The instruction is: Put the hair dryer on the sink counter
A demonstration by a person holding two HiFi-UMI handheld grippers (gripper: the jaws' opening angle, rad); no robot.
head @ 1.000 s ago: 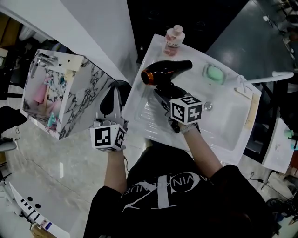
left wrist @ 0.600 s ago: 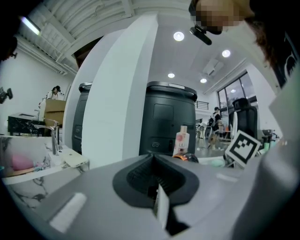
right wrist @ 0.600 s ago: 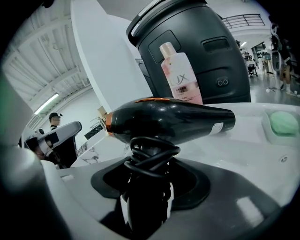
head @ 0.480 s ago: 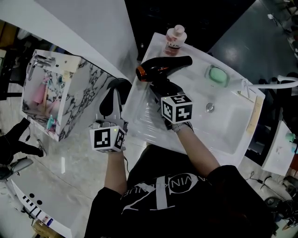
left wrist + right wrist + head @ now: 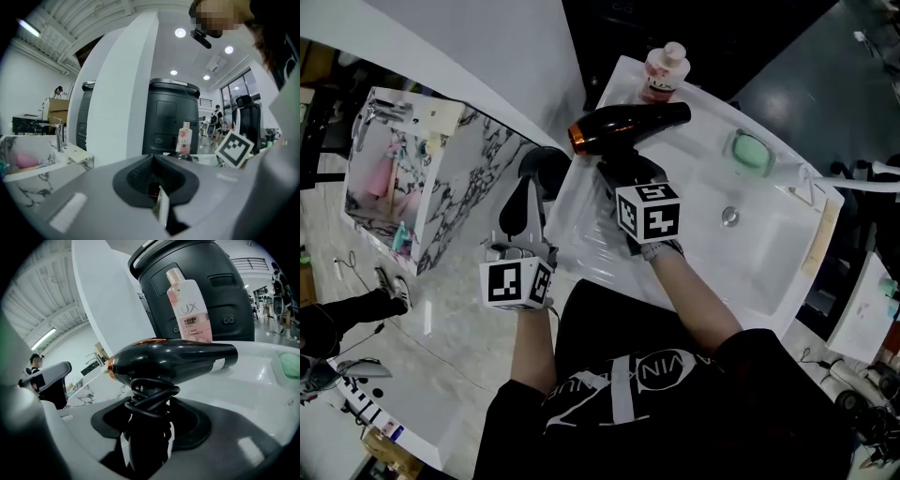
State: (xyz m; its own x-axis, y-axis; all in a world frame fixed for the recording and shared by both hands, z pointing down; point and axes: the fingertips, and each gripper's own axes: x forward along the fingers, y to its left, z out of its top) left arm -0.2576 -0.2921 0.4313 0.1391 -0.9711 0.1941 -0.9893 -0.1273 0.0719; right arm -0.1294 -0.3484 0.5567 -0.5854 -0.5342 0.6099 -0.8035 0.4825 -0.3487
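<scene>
Forward, arm (image 5: 694,291) outstretched, right gripper (image 5: 616,171) around hair dryer (image 5: 628,127) handle.

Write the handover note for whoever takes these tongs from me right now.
Right tongs: shut on the hair dryer, gripping its handle, which has the cord wound round it.
Left tongs: shut, empty, held off the left edge of the sink counter.
Hair dryer: lying level over the counter's back left corner, next to the pink bottle. Whether it touches the surface can't be told.
Done: the dryer is over the counter.
Left: lower it until it rests, open the right tongs, pull back.
</scene>
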